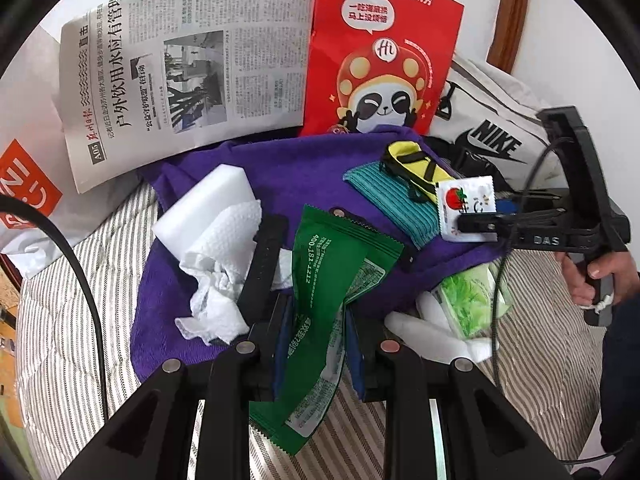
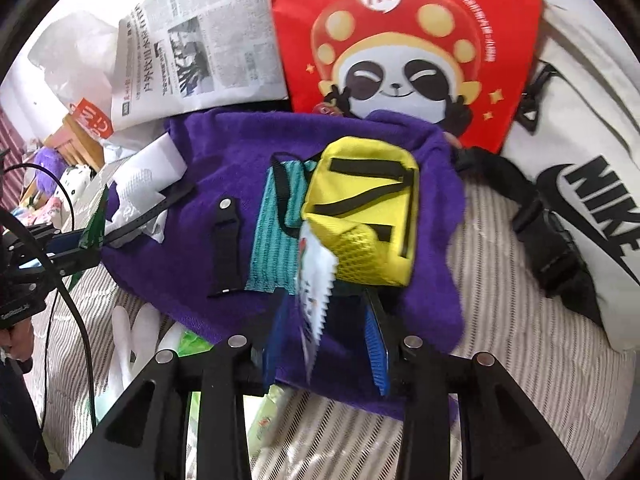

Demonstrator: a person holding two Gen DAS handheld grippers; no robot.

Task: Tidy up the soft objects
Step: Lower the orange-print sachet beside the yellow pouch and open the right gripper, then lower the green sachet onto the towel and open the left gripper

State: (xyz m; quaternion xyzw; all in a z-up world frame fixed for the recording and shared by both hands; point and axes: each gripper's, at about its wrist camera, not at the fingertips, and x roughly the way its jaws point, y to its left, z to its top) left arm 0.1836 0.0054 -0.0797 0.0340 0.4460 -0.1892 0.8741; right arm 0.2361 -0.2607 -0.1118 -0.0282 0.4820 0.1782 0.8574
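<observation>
Both jaws are closed on flat packets. The left gripper pinches a long green sachet between its blue pads, the packet drooping below the fingers toward the striped bedding. The right gripper has its jaws narrowed onto a small white sachet with a tomato print, held edge-on over the purple towel.

By my reading, the step in hand is sorting: two sachets are lifted off the pile and need a destination (none is obvious in either view, so where they belong cannot be told). The next move calls for carrying each packet clear of the towel without snagging the yellow pouch or the teal cloth just beyond the right fingertips, then opening the jaws over a chosen spot.

Around the towel lie a white sponge block with crumpled tissue, a black strap, a red panda-print bag, a newspaper and a white Nike bag.

Only the left wrist view shows the tomato picture on the right gripper's sachet, plus a green tissue pack and a white glove at the towel's edge. Only the right wrist view shows the yellow pouch's mesh pocket and the strap lying whole.
</observation>
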